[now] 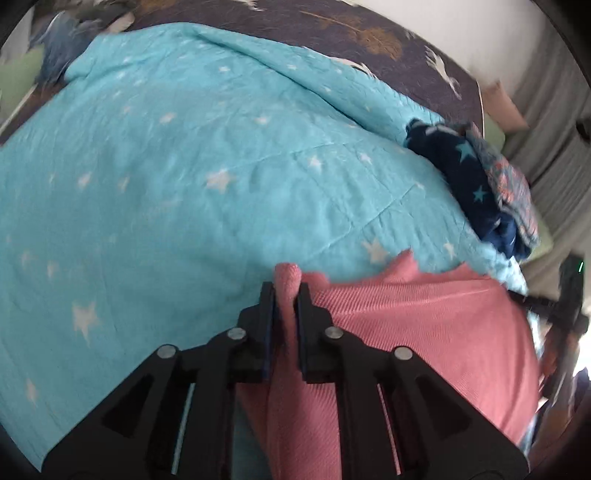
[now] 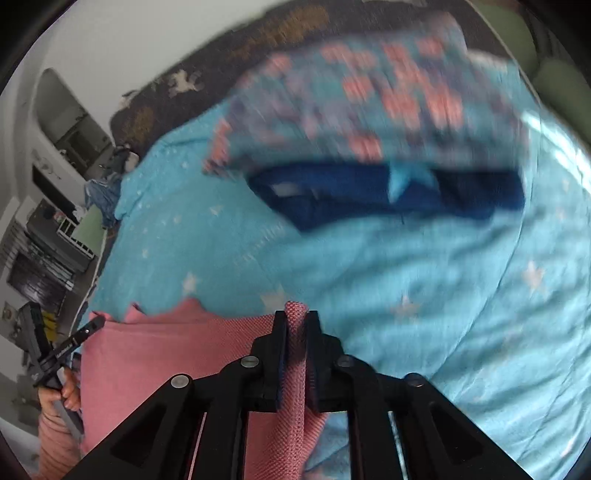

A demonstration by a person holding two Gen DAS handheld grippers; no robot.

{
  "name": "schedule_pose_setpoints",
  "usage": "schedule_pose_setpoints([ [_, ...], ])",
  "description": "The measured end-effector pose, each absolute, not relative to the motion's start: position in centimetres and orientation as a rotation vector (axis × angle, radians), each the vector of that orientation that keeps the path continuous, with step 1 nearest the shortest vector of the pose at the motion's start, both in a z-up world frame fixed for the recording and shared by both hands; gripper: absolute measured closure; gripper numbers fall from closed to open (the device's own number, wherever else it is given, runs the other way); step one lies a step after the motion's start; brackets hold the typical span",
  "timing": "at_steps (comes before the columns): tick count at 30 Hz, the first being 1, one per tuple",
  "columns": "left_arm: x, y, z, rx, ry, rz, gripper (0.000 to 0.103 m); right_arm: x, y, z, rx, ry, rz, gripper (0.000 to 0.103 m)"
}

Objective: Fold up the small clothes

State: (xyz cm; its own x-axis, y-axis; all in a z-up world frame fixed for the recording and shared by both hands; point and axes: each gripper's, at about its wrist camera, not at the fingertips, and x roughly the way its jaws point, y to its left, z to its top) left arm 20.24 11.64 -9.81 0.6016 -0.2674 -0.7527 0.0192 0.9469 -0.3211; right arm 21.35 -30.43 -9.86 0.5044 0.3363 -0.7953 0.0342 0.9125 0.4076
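Note:
A pink knitted garment (image 1: pixel 424 325) lies on a turquoise star-printed blanket (image 1: pixel 184 155). My left gripper (image 1: pixel 286 291) is shut on a pinched fold of its far edge, which pokes out between the black fingers. In the right wrist view my right gripper (image 2: pixel 296 317) is shut on another fold of the same pink garment (image 2: pixel 177 343), at its right end. The cloth stretches between the two grippers. The other hand-held gripper (image 2: pixel 55 354), gripped by a hand in a pink sleeve, shows at the left edge.
A stack of folded clothes sits further back on the blanket: a navy star-printed piece (image 2: pixel 388 195) under a floral blue-and-pink one (image 2: pixel 369 99). The same stack (image 1: pixel 480 184) appears at the right in the left wrist view. A dark patterned cover (image 1: pixel 351 33) lies beyond.

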Motion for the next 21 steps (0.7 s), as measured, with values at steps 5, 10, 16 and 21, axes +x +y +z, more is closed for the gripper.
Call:
schedule_pose_setpoints([
  [5, 14.4, 13.7, -7.0, -0.310, 0.845, -0.178, 0.055, 13.9, -32.3, -7.8, 0.425, 0.945, 0.224, 0.072],
  [10, 7.6, 13.6, -6.8, -0.313, 0.913, -0.304, 0.051, 5.4, -33.3, -7.8, 0.478, 0.953, 0.334, 0.066],
  [16, 2.8, 12.8, -10.0, -0.331, 1.070, -0.310, 0.049, -0.7, -32.6, -10.9, 0.565, 1.034, 0.401, 0.056],
  [21, 2.6, 11.4, -9.6, -0.389, 1.022, -0.335, 0.089, 0.8, -31.1, -11.1, 0.604, 0.964, 0.395, 0.055],
])
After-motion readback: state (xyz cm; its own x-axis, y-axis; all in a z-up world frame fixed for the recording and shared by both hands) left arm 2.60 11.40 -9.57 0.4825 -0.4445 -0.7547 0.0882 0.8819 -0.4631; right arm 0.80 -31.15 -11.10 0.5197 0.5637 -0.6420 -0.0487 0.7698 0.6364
